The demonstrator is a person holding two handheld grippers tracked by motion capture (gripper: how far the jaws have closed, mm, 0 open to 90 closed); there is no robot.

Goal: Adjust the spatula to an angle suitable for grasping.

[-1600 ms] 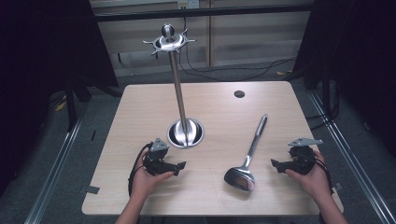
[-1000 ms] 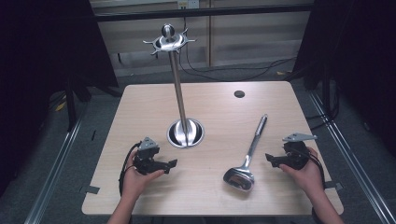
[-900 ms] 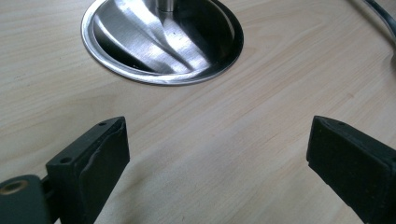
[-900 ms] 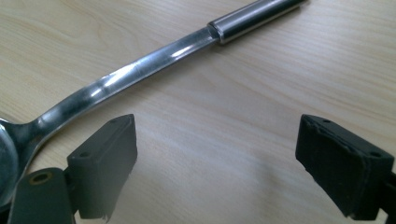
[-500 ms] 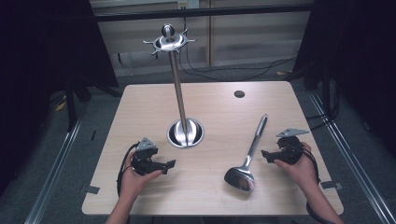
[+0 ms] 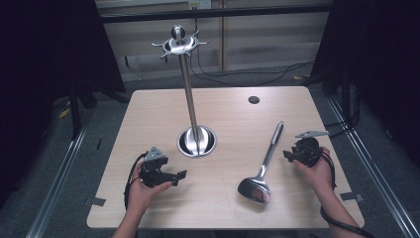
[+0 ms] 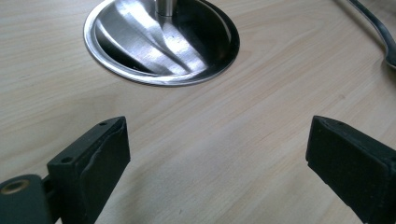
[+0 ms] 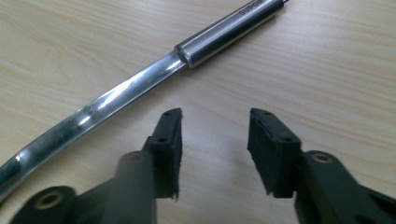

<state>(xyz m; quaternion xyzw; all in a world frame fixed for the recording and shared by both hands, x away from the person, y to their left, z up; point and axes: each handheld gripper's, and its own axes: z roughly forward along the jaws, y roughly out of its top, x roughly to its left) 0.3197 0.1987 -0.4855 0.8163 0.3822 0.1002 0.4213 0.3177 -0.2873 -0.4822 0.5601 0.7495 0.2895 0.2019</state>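
The left gripper (image 6: 181,174) sits low over the near-left part of the counter (image 6: 228,114), held in the person's left hand (image 6: 143,193). Its jaws stand wide apart, with nothing but bare wood between them in the left gripper view (image 7: 217,154). They point toward the stand (image 6: 190,99), whose round steel base (image 7: 161,39) lies just ahead on the counter, near but apart from the jaws. A black cable (image 6: 130,178) loops from the gripper back along the wrist.

The right gripper (image 6: 288,154) is at the near-right side, held in the right hand (image 6: 317,171), with its grey plate (image 6: 312,134) on top. Its jaws are open at a narrower gap (roughly a third of the left one's spread, judging by the gripper views) and they hold nothing (image 8: 214,140). They point at the ladle (image 6: 262,166), which lies flat on the counter just ahead of the jaw tips and does not touch them. In the right gripper view the ladle's handle (image 8: 140,84) runs aslant across the wood, thin polished shaft to the left and thicker brushed grip to the upper right.

From the high view the ladle's bowl (image 6: 254,190) lies toward the near edge and its handle reaches away toward the far right. The stand rises upright from its base near the counter's middle, with a ring of hooks (image 6: 178,45) at the top. A small dark hole (image 6: 254,99) marks the counter's far side.
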